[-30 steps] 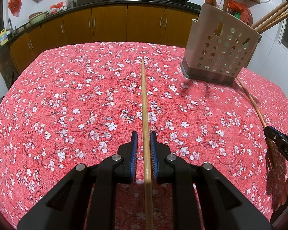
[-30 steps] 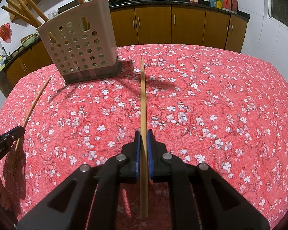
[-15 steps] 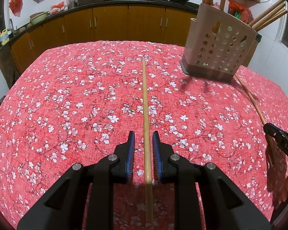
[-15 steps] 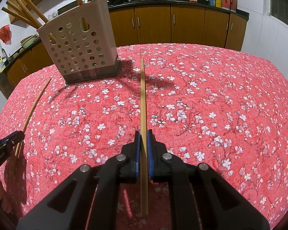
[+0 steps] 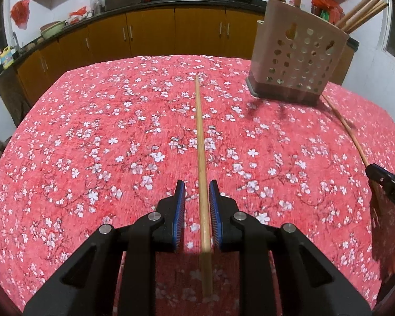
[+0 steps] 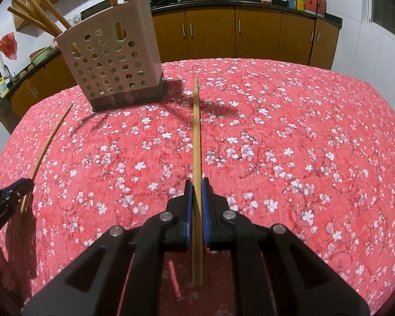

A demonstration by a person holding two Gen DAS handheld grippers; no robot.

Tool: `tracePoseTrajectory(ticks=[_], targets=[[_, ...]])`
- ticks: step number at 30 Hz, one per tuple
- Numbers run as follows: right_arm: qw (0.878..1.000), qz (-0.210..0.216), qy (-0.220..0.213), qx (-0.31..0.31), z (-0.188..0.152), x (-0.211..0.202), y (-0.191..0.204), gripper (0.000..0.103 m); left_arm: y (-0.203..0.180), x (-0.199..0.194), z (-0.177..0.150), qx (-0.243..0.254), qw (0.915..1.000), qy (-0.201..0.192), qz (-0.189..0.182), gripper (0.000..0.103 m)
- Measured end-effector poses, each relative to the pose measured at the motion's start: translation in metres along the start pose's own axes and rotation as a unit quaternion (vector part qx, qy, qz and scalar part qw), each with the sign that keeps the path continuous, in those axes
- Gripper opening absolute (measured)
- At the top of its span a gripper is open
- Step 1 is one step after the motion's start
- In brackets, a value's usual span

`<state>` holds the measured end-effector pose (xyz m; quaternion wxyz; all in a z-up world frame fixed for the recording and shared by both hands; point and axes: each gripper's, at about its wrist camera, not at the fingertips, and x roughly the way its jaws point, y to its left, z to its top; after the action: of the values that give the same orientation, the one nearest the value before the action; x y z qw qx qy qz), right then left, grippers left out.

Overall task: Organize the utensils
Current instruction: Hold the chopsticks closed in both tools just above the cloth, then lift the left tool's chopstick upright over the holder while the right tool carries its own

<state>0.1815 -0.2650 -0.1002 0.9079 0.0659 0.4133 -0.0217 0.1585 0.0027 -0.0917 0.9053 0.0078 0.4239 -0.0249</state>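
Left gripper (image 5: 196, 205): jaws slightly apart around a chopstick (image 5: 200, 142) lying on the counter; right pad seems to touch it, left pad clear, so no firm grip.
Left chopstick: runs toward 12 o'clock from between the pads.
Right gripper (image 6: 196, 202): clamped on a second chopstick (image 6: 196, 137), which points to 12 o'clock.
Holder (image 6: 110, 65): perforated caddy at 11 o'clock from the right gripper, at 1 o'clock from the left, already carrying chopsticks.
Counter (image 5: 92, 131): red floral cloth.
Step in hand: picking up, right secured, left not.
Next move: probably squeeze the left jaws, then carry both sticks tip-down into the holder.
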Motion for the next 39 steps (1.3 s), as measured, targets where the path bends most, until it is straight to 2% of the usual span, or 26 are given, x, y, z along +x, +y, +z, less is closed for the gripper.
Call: tracePoseTrajectory(ticks=[2, 6, 11, 21, 26, 32, 39], targets=[[1.000, 0.007, 0.000, 0.006, 0.000, 0.000, -0.002, 0.009, 0.002, 0.000, 0.000, -0.003, 1.0000, 0.000, -0.004, 0.019], [1.000, 0.011, 0.000, 0.009, 0.001, -0.001, -0.004, 0.008, 0.006, 0.001, 0.003, 0.000, 1.0000, 0.001, 0.000, 0.008], [0.999, 0.023, -0.028, 0.028, 0.011, -0.023, -0.012, 0.008, 0.012, -0.006, 0.010, -0.002, 0.9999, 0.003, -0.013, 0.008], [0.991, 0.030, -0.127, 0.039, 0.046, -0.090, -0.022, 0.008, 0.018, -0.067, 0.047, -0.011, 0.9958, -0.076, -0.049, 0.008], [0.987, 0.031, -0.154, 0.037, 0.052, -0.106, -0.022, 0.008, 0.020, -0.086, 0.063, -0.027, 0.9921, -0.102, -0.068, 0.008], [0.984, 0.033, -0.174, 0.031, 0.059, -0.119, -0.019, 0.008, 0.020, -0.097, 0.073, -0.030, 0.9891, -0.124, -0.073, 0.008], [0.972, 0.076, -0.222, 0.010, 0.086, -0.165, -0.006, 0.008, 0.011, -0.125, 0.101, -0.015, 0.9823, -0.162, -0.092, 0.007]])
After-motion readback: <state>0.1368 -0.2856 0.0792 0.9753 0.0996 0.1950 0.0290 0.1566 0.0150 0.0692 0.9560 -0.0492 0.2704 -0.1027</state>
